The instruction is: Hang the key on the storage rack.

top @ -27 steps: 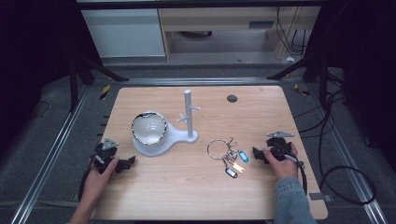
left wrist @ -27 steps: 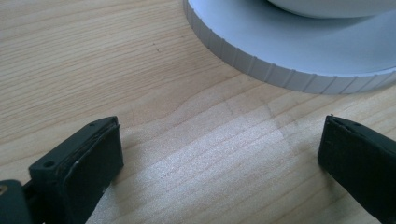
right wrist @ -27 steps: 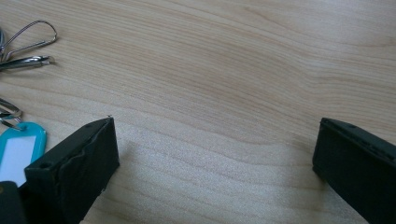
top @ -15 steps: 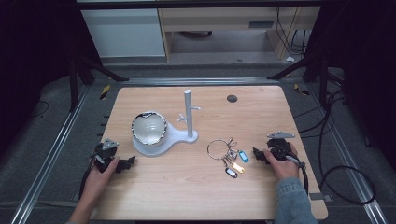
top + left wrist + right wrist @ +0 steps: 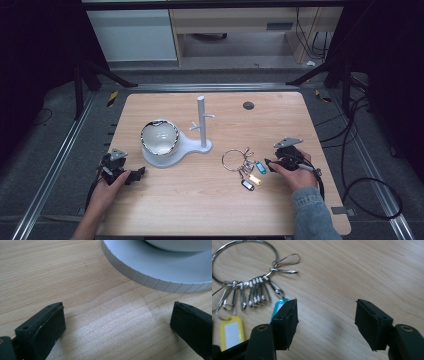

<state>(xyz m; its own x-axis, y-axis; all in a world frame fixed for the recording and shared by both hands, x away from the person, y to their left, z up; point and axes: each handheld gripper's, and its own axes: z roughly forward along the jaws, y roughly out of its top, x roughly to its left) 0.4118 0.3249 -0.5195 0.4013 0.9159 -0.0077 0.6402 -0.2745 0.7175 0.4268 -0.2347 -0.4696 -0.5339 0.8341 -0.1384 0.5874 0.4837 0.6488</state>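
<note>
With both the left gripper [image 5: 134, 176] and the right gripper [image 5: 270, 164] spread apart and empty, the key ring [image 5: 234, 159] lies flat just beside the right one, so a shallow pinch would likely slip off its thin wire.

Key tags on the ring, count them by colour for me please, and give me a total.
Blue key tag: 1
Yellow key tag: 1
Black key tag: 1
Total: 3 tags, all clipped to the metal key ring lying on the wooden table, just beside the open right gripper.
</note>
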